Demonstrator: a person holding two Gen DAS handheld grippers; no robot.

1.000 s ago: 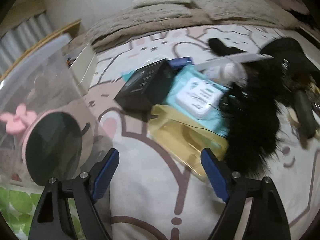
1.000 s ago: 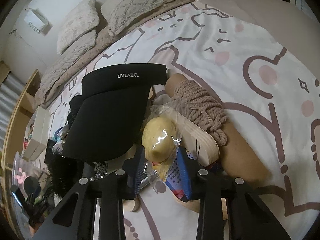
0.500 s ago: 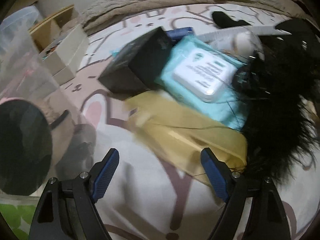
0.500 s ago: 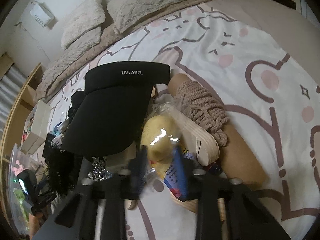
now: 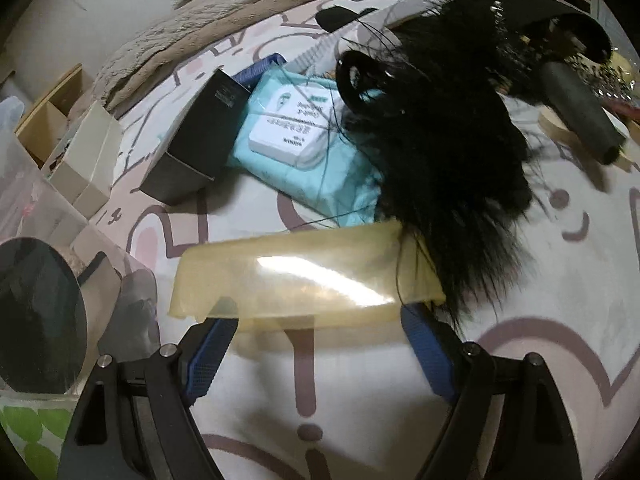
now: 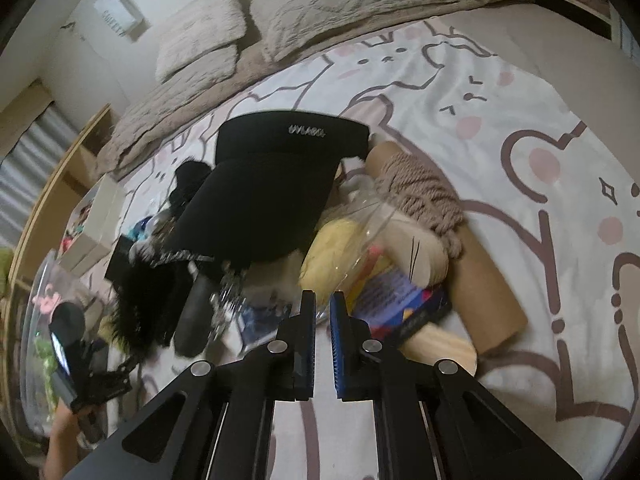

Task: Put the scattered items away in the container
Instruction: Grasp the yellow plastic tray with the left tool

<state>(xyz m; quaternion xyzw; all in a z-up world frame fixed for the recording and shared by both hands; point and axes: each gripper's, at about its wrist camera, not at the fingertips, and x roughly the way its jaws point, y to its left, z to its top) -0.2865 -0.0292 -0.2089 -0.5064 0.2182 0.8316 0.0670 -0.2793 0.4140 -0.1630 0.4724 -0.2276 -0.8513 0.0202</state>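
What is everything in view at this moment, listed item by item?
yellow tray: 1, translucent yellow, on the sheet between the left jaws
wipes pack: 1, teal, behind the tray
box: 1, black, left of the wipes
furry item: 1, black, right of the wipes
visor: 1, black, middle of the sheet
rope: 1 bundle, beige, wound on a brown tube
clear bag: 1, yellow contents, at the right jaws
container: 1, clear, far left
pillows: 2, beige, beyond the sheet
left gripper: black, blue pads, open
right gripper: same, shut on the clear bag's edge

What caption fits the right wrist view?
Right gripper shut on clear bag amid clutter on bed.
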